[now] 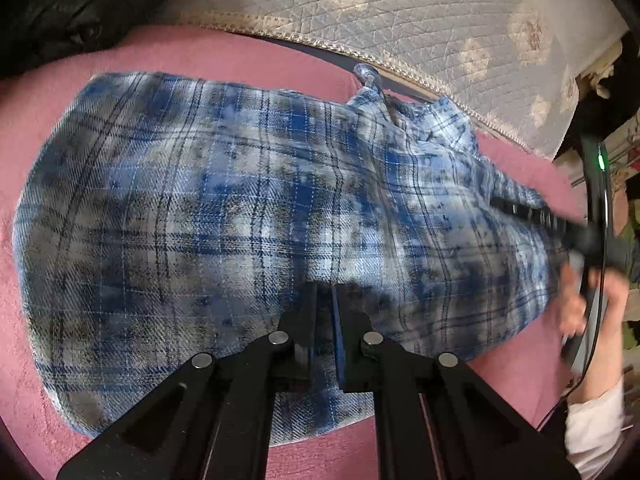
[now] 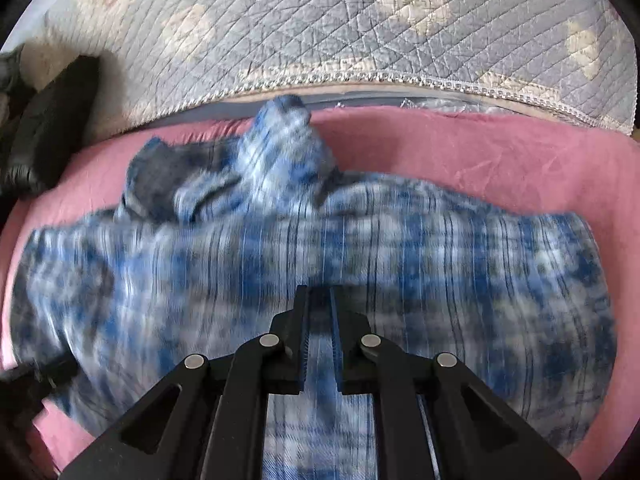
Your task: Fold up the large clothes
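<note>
left wrist view: left tool [image 1: 325,292] and right tool [image 2: 320,294] each pinch the plaid shirt [image 1: 240,208].

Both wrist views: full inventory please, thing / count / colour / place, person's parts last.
Blue-and-white plaid flannel shirt: one, blue, white and grey, spread on the pink cover, collar end bunched near the quilt.
Pink plush cover: one, pink, under the shirt.
Quilted floral bedspread: one, pale blue-grey with cream flowers, behind the pink cover.
Black object: one, black, far left of the right wrist view; cannot identify.
Left gripper: one, black, shut on shirt fabric.
Right gripper: one, black, shut on shirt fabric.
Hand: one, white sleeve, holding the right gripper.
</note>
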`<move>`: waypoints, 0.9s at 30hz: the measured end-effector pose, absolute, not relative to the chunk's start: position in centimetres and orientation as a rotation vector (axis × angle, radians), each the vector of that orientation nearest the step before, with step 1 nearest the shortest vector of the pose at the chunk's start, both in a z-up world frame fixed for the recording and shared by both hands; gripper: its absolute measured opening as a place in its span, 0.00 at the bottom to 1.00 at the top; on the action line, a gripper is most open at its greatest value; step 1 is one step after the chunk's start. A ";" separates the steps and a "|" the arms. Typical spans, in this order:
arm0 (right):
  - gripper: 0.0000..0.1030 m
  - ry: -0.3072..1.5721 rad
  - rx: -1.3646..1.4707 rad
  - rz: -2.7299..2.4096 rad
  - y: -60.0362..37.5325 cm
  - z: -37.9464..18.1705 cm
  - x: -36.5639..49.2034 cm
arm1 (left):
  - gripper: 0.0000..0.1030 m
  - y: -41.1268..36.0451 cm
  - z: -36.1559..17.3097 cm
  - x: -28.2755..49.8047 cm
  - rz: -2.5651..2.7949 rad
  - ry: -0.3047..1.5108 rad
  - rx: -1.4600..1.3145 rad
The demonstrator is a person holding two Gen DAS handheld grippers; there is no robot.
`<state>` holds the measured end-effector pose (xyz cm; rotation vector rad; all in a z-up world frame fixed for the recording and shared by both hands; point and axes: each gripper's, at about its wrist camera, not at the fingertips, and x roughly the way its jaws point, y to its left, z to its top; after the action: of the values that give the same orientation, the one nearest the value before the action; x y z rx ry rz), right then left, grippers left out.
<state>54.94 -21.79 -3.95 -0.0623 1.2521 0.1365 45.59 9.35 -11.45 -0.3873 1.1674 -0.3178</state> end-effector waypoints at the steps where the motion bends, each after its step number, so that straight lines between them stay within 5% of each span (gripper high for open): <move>1: 0.10 1.252 -0.074 0.144 -21.9 -3.7 54.2 | 0.08 9.3 -11.4 45.5 -0.320 1.169 -0.384; 11: 0.12 1.127 -0.006 0.153 -27.3 2.2 43.3 | 0.06 11.1 -12.1 45.8 -0.364 1.200 -0.542; 13: 0.31 1.062 0.106 0.052 -31.1 3.1 42.6 | 0.06 11.0 -11.7 45.5 -0.356 1.195 -0.524; 14: 0.52 1.048 0.170 0.010 -32.8 3.2 42.4 | 0.06 10.7 -11.5 45.3 -0.350 1.189 -0.505; 15: 0.59 1.043 0.217 -0.014 -34.1 3.1 42.2 | 0.06 10.5 -11.4 45.1 -0.346 1.184 -0.487; 20: 0.59 1.077 0.393 -0.076 -39.0 1.5 41.8 | 0.10 8.4 -8.8 44.3 -0.441 1.088 -0.357; 27: 0.59 1.070 0.734 -0.109 -41.2 -2.8 40.5 | 0.49 7.4 -1.8 41.0 -0.392 0.773 -0.182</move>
<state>40.51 -41.22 -2.78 0.7341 1.0702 -0.1089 41.00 7.38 -1.80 -0.1816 0.7725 -0.3923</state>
